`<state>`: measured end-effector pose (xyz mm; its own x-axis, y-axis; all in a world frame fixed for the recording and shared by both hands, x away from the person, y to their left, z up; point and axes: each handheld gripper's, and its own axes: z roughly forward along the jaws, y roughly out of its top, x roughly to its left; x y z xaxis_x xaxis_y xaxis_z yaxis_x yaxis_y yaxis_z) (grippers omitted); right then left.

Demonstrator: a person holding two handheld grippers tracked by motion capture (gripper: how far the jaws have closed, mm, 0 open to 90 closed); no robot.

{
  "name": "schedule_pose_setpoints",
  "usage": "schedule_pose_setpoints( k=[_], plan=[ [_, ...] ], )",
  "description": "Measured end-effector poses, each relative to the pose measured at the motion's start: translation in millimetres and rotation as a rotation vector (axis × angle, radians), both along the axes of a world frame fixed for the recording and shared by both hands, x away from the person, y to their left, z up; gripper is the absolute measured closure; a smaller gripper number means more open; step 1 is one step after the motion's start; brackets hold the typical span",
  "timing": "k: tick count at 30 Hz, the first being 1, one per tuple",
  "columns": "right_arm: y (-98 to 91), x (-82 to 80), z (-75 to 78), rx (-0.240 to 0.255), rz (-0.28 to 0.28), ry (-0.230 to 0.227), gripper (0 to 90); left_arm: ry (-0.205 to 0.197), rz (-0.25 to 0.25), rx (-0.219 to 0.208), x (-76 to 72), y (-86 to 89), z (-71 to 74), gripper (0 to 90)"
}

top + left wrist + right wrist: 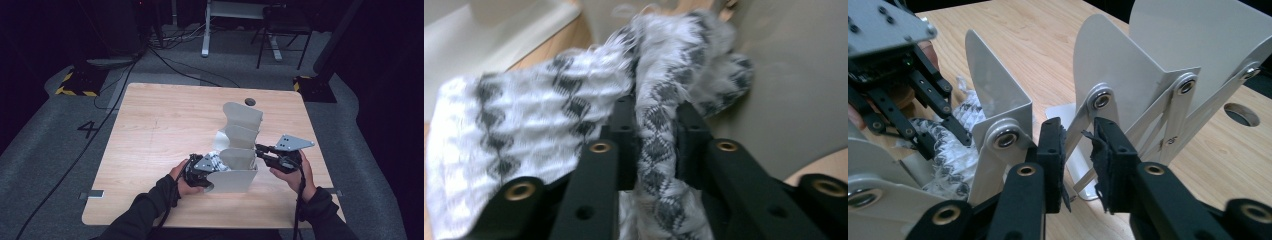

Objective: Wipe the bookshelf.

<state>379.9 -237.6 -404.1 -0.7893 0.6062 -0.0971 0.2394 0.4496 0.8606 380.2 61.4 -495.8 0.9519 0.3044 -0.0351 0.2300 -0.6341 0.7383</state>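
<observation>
Left hand-held gripper (656, 145): clenched on a fold of white cloth (544, 130) with grey diamond pattern, pads pressing the fabric from both sides. Seen from above near the front edge of the counter (165, 120), just left of the rack's front compartment.

Cloth: bunched, partly spread to the left of the jaws, upper end lying against a pale wall of the rack; from above (216, 161), tucked at the left side of the rack between its two front dividers.

Right hand-held gripper (1079, 150): jaws partly parted, set either side of a slanted link bar of the rack; contact with the bar not clear. From above (258, 152), at the right side of the rack, held level, pointing left.

Rack (239, 150): grey metal, upright curved dividers in a row, joined by hinged bars; standing right of the counter's centre, running from the front edge toward the back.

Round hole (250, 102): in the counter, just behind the rack.
</observation>
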Motion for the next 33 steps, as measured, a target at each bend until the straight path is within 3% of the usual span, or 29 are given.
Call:
schedule_pose_setpoints(
  k=[3, 4, 9, 14, 17, 22, 24, 25, 33],
  plan=[
    [-0.2, -1.7, 2.1, 0.007, -0.007, -0.009, 70.7, 0.034, 0.003, 0.020, 1.1, 1.4, -0.7, 63.7],
    [-0.1, -2.5, 3.2, 0.012, -0.012, -0.013, 69.0, 0.044, 0.027, 0.019, 0.3, 2.1, -0.5, 58.9],
    [-1.4, -5.1, 9.4, 0.031, -0.035, -0.026, 65.0, 0.029, 0.092, 0.048, 0.5, 6.0, -0.2, 37.3],
    [2.4, -6.0, 14.7, 0.021, -0.058, -0.045, 62.8, 0.036, 0.121, 0.023, 3.5, 10.3, -4.0, 35.5],
    [5.4, -3.9, 15.8, 0.017, -0.065, -0.039, 61.9, 0.009, 0.117, 0.027, 3.5, 12.4, -4.4, 39.8],
    [9.9, -1.5, 16.5, -0.010, -0.081, -0.045, 66.1, 0.006, 0.149, 0.003, 7.1, 18.5, -5.0, 60.9],
    [13.2, 2.2, 12.4, -0.041, -0.086, -0.013, 65.5, -0.003, 0.145, 0.013, 7.0, 19.2, -3.9, 69.3],
    [14.1, 4.0, 10.2, -0.031, -0.085, -0.002, 64.5, -0.003, 0.145, 0.013, 7.0, 19.2, -3.9, 72.2],
    [15.1, 9.0, 6.2, -0.006, -0.083, 0.012, 64.4, 0.008, 0.099, 0.010, 1.4, 20.0, -1.0, 78.5]
  ],
)
